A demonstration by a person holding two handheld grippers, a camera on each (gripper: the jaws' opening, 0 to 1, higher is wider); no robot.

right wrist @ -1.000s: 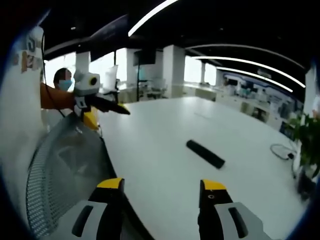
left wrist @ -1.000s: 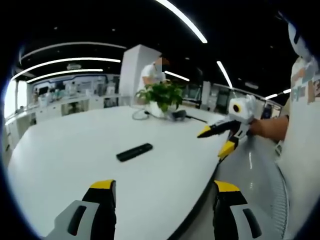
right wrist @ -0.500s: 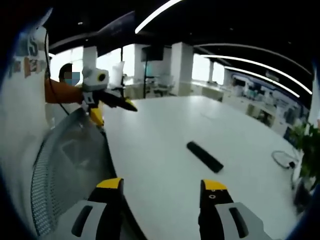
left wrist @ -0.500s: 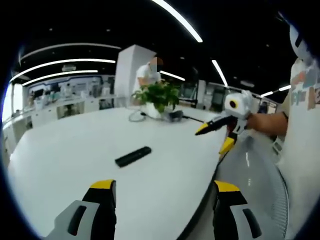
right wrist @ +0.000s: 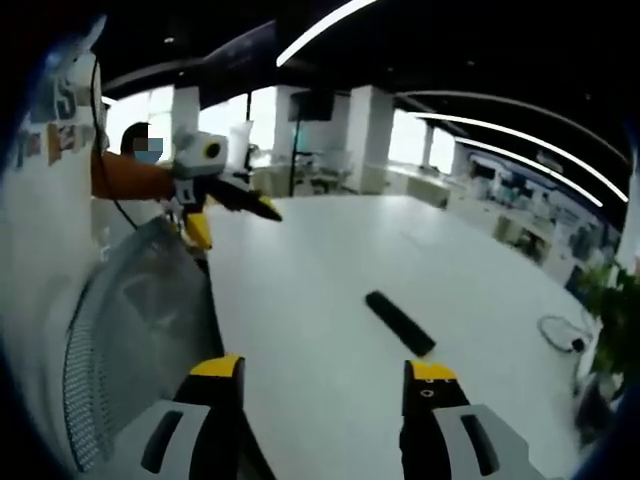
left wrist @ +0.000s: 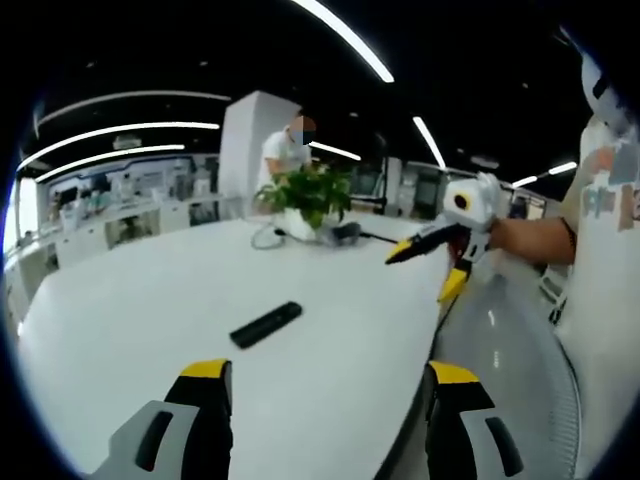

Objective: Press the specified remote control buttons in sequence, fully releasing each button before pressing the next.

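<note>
A black remote control [left wrist: 266,324] lies flat on the white table [left wrist: 130,310]; in the right gripper view the remote [right wrist: 399,322] sits just ahead. My left gripper [left wrist: 330,375] hangs open over the table's near edge, short of the remote, with nothing between its jaws. My right gripper [right wrist: 324,370] is open too, at the table's rim, empty. Each gripper also shows from the other side: the right gripper [left wrist: 425,268] in the air over the table edge, the left gripper [right wrist: 235,222] likewise, both held apart from the remote.
A potted plant [left wrist: 305,195] with a cable and a dark device stands at the far side of the table. A grey mesh chair [right wrist: 130,340] is next to the table edge. A person [left wrist: 285,150] stands behind the plant. Desks and pillars fill the background.
Both views have drifted a little with the hands. Each gripper has edged slightly further over the table. The remote has stayed put and both grippers remain open.
</note>
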